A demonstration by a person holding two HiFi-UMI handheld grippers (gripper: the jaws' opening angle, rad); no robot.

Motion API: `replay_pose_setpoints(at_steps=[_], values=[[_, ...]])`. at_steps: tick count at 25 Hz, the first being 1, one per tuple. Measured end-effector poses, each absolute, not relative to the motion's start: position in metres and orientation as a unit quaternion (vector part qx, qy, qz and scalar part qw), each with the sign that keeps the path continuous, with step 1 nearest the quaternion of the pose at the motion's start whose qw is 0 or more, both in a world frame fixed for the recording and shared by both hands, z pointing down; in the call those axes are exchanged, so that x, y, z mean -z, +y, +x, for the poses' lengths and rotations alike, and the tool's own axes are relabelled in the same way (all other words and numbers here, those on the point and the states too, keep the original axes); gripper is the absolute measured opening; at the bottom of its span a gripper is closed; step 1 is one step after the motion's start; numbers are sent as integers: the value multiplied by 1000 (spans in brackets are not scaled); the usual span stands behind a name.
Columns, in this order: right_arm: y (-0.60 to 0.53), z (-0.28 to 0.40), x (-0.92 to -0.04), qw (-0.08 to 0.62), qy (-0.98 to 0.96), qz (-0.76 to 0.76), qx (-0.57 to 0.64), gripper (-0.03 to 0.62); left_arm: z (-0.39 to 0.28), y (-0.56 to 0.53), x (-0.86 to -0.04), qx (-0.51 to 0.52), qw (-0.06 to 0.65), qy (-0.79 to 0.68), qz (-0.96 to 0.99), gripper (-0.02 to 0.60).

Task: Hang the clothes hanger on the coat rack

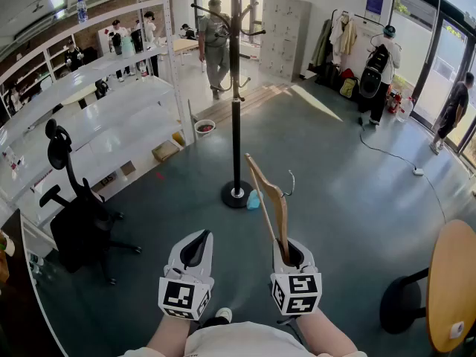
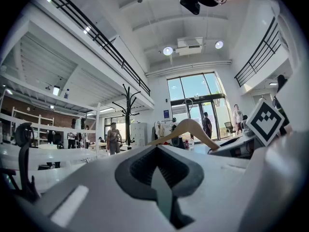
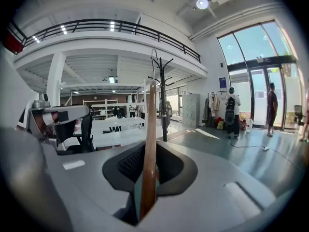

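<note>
A tall black coat rack (image 1: 236, 88) stands on a round base in the middle of the floor, straight ahead; it also shows as the coat rack (image 2: 127, 115) and the coat rack (image 3: 164, 95) in both gripper views. My right gripper (image 1: 288, 253) is shut on one arm of a wooden clothes hanger (image 1: 271, 199), which rises from the jaws with its metal hook toward the rack. In the right gripper view, the hanger (image 3: 150, 129) stands edge-on between the jaws of the right gripper (image 3: 147, 178). My left gripper (image 1: 195, 248) is beside it, shut and empty, and the left gripper (image 2: 159, 173) sees the hanger (image 2: 190, 127) to its right.
A black office chair (image 1: 74, 214) stands at the left before long white shelving (image 1: 97, 117). A round wooden table (image 1: 454, 281) is at the right edge. A small blue object (image 1: 253, 199) lies by the rack's base. Several people stand far back.
</note>
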State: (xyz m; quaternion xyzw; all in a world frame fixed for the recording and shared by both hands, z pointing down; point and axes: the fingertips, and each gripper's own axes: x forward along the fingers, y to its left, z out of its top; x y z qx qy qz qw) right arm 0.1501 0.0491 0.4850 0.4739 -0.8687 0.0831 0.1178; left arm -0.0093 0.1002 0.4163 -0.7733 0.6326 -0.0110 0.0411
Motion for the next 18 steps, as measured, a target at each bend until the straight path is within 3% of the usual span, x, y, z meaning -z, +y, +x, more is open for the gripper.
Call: replay_pose_setpoints(at_steps=[18], values=[[43,136,-482,109,-864,482,-92,77,-33,99,-417,4,46,632,-774,0]])
